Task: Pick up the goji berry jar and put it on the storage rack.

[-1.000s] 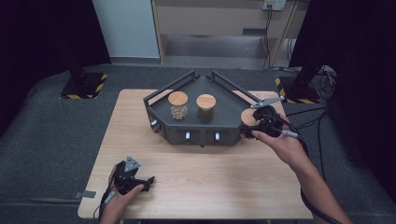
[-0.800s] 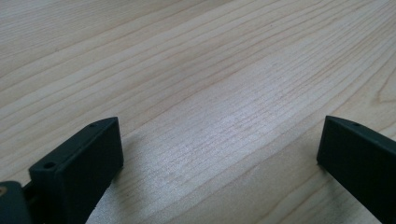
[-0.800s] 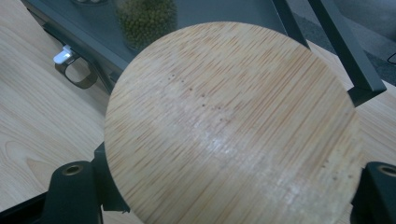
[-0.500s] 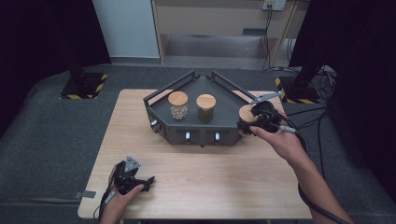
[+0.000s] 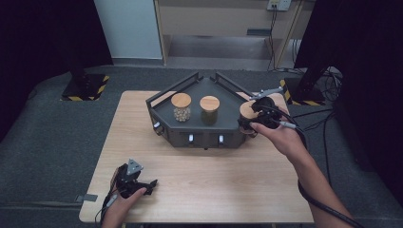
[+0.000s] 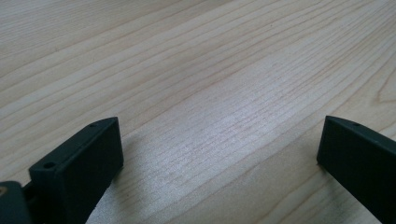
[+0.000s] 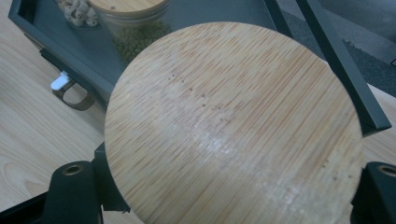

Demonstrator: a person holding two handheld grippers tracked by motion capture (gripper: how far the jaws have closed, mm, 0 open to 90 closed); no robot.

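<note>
Right tool (image 5: 250, 119): clenched on a jar with a round wooden lid (image 7: 233, 126), held at the dark tray's right corner, about 3 o'clock from the tray's middle.
Jar, close up: the lid fills most of the right gripper view; the glass below it is hidden, so the contents can't be told.
Left tool (image 5: 142, 184): released, jaws standing wide over bare wood in the left gripper view, nothing between them; it rests low at the counter's 7 o'clock corner, just beside the near edge.
Tray (image 5: 199, 133): dark, angular, raised rails at the back; it sits at 12 o'clock on the counter (image 5: 214, 190).
On the tray: a jar of pale pieces (image 5: 181, 108) and a jar of greenish grains (image 5: 209, 110), side by side, near each other but apart.
Open room: a broad bare stretch of counter between tray and near edge.
Hard to make out: whether the held jar touches the tray or hangs just clear, probably right at its rim.
</note>
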